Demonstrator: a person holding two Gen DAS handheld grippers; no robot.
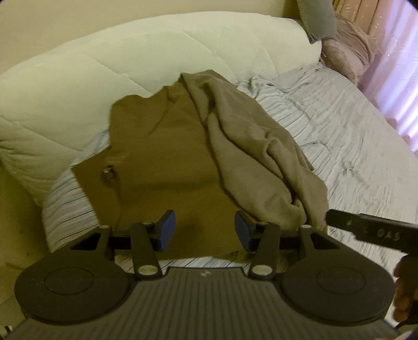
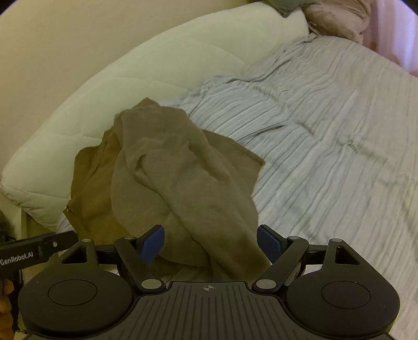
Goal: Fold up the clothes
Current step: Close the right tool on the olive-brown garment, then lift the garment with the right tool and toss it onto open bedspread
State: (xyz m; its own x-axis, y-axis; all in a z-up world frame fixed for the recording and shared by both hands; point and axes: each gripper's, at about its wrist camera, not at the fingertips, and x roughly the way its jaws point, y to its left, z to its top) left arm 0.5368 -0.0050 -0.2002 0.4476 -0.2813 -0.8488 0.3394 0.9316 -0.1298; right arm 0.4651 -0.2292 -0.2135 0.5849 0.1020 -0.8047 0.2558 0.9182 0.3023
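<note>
1. This is a bedroom in a home: a bed (image 2: 326, 136) fills most of both views, covered by a wrinkled grey striped sheet (image 1: 326, 125).
2. A thick white quilted duvet (image 1: 104, 70) lies bunched along the far side, against a plain cream wall (image 2: 52, 52).
3. A pink blanket (image 1: 350, 49) and a grey pillow (image 1: 317, 18) sit at the bed's far corner, beside a pink curtain (image 1: 399, 86).

Brown garment (image 1: 167, 146) under taupe cloth (image 2: 183, 183); grey-striped sheet (image 2: 326, 130); pale cream quilt (image 1: 104, 65).
</note>
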